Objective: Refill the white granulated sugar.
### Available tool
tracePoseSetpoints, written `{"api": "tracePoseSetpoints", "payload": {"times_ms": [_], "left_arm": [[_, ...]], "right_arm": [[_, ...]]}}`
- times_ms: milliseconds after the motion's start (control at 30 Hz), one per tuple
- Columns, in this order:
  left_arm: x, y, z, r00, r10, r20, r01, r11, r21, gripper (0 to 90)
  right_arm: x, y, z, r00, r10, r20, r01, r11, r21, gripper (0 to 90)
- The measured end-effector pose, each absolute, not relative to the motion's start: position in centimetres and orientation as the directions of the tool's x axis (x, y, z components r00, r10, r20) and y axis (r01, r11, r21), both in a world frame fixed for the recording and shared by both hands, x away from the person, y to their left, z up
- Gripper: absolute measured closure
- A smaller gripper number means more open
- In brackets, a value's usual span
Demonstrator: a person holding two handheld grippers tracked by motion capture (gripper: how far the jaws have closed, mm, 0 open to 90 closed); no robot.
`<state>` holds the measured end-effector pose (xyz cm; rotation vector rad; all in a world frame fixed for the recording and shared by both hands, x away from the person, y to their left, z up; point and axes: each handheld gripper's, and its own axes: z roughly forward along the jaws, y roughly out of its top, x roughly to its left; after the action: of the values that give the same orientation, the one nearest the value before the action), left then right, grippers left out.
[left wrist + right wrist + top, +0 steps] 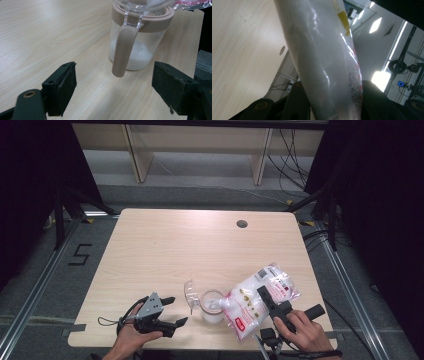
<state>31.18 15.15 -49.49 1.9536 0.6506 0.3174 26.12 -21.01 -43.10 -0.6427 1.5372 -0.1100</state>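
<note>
A clear jar (212,309) with a beige-pink collar stands near the table's front edge, its clear lid (190,295) flipped open to the left. A little white powder lies in the jar (140,52), and a beige clasp (123,50) hangs down its side. A plastic bag (247,312) of white grains leans tilted over the jar's mouth. My right gripper (263,293) is shut on the bag (319,50), whose body runs up between the jaws of the right gripper (334,100). My left gripper (179,310) rests left of the jar, open and holding nothing; the left gripper (113,85) points at the clasp.
The wooden table (175,250) has a round cable hole (242,224) at the back right. The front edge runs just below both hands. Dark curtains flank the table, and wooden shelf legs (135,155) stand on the floor behind it.
</note>
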Motion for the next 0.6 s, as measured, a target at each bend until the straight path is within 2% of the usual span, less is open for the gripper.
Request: {"api": "tracePoseSetpoints", "payload": {"times_ms": [600], "left_arm": [[31.04, 15.08, -49.53, 0.811, 0.579, -0.082, 0.324, -0.329, 0.887, 19.4]], "right_arm": [[26.08, -21.01, -43.09, 0.066, -0.454, -0.889, -0.323, 0.833, -0.449, 72.9]]}}
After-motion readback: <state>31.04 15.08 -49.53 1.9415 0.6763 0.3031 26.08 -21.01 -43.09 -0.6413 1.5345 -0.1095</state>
